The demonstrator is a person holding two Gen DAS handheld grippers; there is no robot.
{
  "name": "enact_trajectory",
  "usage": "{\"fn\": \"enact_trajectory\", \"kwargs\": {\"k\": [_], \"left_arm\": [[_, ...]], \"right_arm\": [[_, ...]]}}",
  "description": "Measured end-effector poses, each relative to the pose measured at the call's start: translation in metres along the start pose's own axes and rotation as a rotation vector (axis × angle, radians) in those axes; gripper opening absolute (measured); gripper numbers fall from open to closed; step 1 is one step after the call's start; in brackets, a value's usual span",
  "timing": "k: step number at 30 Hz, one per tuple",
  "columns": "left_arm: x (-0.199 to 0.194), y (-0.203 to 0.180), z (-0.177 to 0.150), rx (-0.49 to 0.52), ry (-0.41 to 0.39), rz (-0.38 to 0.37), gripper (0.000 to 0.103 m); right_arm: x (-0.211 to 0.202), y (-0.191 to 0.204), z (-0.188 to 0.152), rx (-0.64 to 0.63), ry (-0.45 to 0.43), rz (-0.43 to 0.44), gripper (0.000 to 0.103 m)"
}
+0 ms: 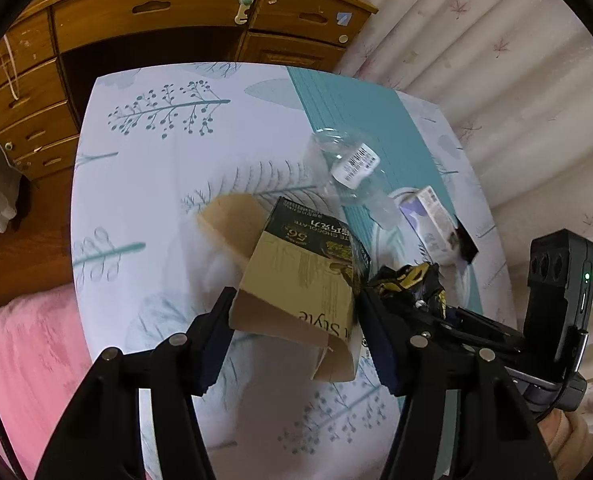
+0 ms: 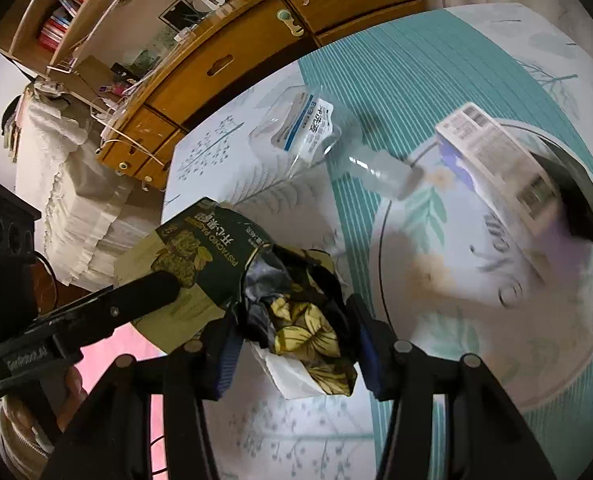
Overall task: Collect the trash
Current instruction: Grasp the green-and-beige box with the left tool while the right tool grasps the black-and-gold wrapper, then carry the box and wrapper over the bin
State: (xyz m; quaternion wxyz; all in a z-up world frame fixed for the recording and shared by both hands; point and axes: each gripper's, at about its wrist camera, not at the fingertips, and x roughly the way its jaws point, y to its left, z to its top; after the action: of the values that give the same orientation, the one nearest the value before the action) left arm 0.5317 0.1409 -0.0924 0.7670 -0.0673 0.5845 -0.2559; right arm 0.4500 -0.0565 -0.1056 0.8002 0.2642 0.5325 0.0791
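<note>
Between your left gripper's [image 1: 294,312] fingers sits an empty chocolate box [image 1: 296,280], clamped at its brown cardboard sides and lifted clear of the leaf-printed table [image 1: 156,200]. Your right gripper [image 2: 294,336] pinches a crumpled dark wrapper with gold leaves [image 2: 296,308] just beside that box, its fingers pressed on both sides of the bundle. Farther back on the table lie a clear plastic bottle [image 2: 308,132] on its side and a small purple-and-white carton [image 2: 492,172], the carton near the right edge, both apart from what you hold.
</note>
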Motion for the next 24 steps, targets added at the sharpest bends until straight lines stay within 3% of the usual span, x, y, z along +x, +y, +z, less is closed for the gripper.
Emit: {"fn": "enact_trajectory", "kwargs": {"k": [8,14,24], "left_arm": [[-0.029,-0.022,-0.045,-0.019,-0.027,-0.004,0.059],[-0.065,-0.059,-0.094,0.006,-0.078,0.017,0.059],[-0.113,-0.160,-0.226,-0.054,-0.205,0.065,0.059]], "right_arm": [[-0.047,-0.017,-0.044,-0.013,-0.002,0.009,0.050],[-0.094,-0.036,-0.089,-0.026,-0.015,0.028,0.050],[-0.186,-0.069,-0.171,-0.165,-0.046,0.102,0.050]]}}
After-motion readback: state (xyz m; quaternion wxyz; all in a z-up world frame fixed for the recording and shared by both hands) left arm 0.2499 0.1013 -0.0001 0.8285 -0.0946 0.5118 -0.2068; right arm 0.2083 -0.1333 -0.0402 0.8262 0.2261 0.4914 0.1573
